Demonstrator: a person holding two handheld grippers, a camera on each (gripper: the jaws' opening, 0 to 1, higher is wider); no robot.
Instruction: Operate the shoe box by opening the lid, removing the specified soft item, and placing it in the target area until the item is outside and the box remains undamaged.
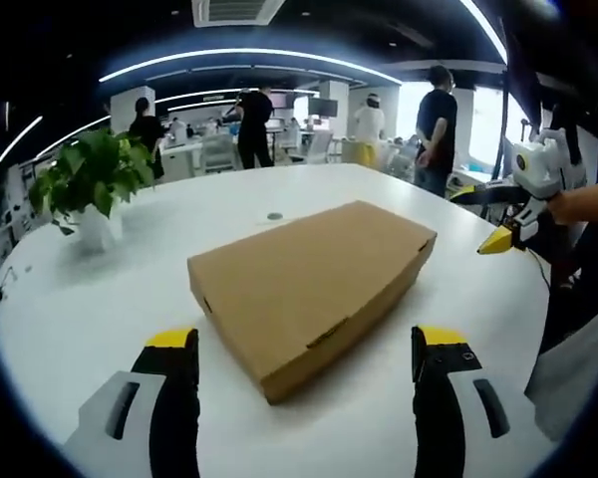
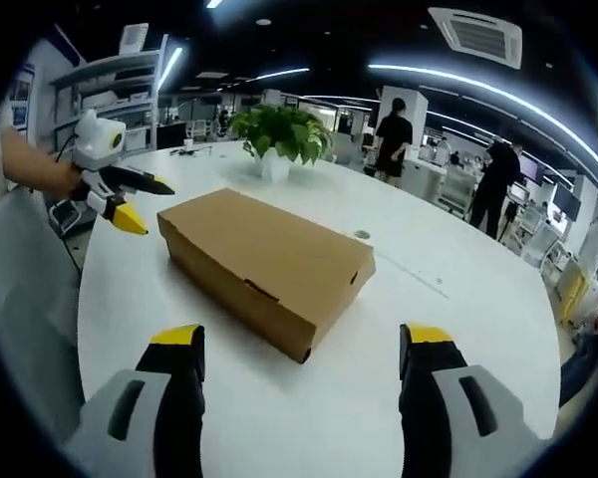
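A: Left hand-held gripper (image 1: pixel 305 358), jaws spread wide, nothing between them. Box (image 1: pixel 314 284) dead ahead on the white surface (image 1: pixel 130 319), lid shut, one corner pointing between the jaws.

B: Right hand-held gripper (image 2: pixel 301 358) likewise released, clear of the box (image 2: pixel 269 264). Box sits just beyond its jaws.

A: Plant (image 1: pixel 92 179) ahead-left, well past the box.

B: Left hand-held gripper seen here to the far left, beside the box's far end, not touching.
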